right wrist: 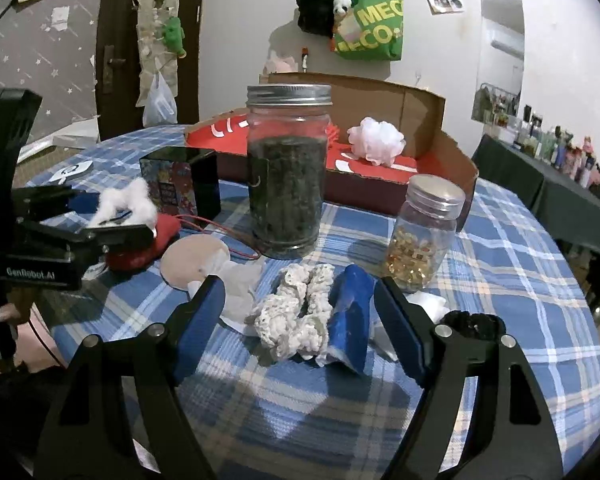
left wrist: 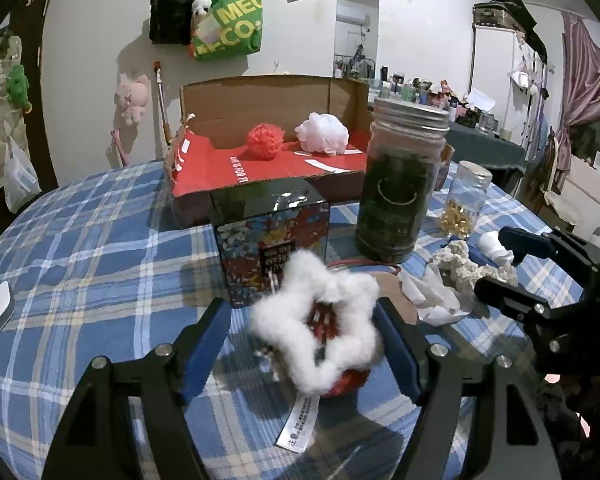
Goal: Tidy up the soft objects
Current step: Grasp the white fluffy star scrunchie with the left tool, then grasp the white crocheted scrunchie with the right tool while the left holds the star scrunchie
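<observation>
Left gripper (left wrist: 302, 354) jaws spread wide around a red stuffed toy with fluffy white trim (left wrist: 320, 328); pads sit beside it on both sides, not clamped, and I can't tell if they touch the fluff. Toy rests on the checked tablecloth (left wrist: 80, 248), paper tag hanging toward the camera.

Right gripper (right wrist: 300, 320) also spread wide, straddling a lumpy cream crochet piece (right wrist: 296, 316) and a blue foam block (right wrist: 352, 316) lying against it; nothing held.

Box (left wrist: 268, 168), cardboard with red lining, is at the table's far side and already holds a red mesh pouf (left wrist: 265, 140) and a white mesh pouf (left wrist: 322, 133).

Risks, as I judge them: closing on loose fluff only could let the toy slip out; the tag or the thin red cord (right wrist: 220, 236) could snag. The big glass jar (right wrist: 287, 172), metal lid, dark contents, and the small jar (right wrist: 426, 232) of gold bits stand between the grippers and the box, so a low carry could knock them. Right gripper may grab crochet and foam together.
</observation>
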`<action>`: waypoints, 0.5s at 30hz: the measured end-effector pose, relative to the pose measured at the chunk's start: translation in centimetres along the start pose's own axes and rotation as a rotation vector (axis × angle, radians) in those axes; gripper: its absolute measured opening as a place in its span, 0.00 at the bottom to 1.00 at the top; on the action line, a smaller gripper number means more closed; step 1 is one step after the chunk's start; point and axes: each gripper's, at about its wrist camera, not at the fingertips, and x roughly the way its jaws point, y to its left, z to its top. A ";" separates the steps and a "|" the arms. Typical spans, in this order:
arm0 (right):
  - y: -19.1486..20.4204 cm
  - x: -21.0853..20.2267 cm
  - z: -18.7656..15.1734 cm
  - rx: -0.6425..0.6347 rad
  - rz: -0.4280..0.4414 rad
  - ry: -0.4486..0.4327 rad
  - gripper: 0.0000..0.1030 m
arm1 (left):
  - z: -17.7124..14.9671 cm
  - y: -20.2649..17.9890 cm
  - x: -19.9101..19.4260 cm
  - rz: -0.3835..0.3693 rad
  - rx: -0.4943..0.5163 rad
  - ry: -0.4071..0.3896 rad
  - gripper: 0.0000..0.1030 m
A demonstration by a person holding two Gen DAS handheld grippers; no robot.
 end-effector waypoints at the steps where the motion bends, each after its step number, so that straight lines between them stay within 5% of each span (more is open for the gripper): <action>1: 0.1 -0.1 0.0 -0.007 -0.005 -0.002 0.74 | 0.1 0.0 0.1 -0.004 0.003 0.000 0.77; 15: -0.4 -0.1 -0.2 0.006 0.008 0.004 0.74 | -0.2 0.1 0.3 -0.009 0.017 0.002 0.87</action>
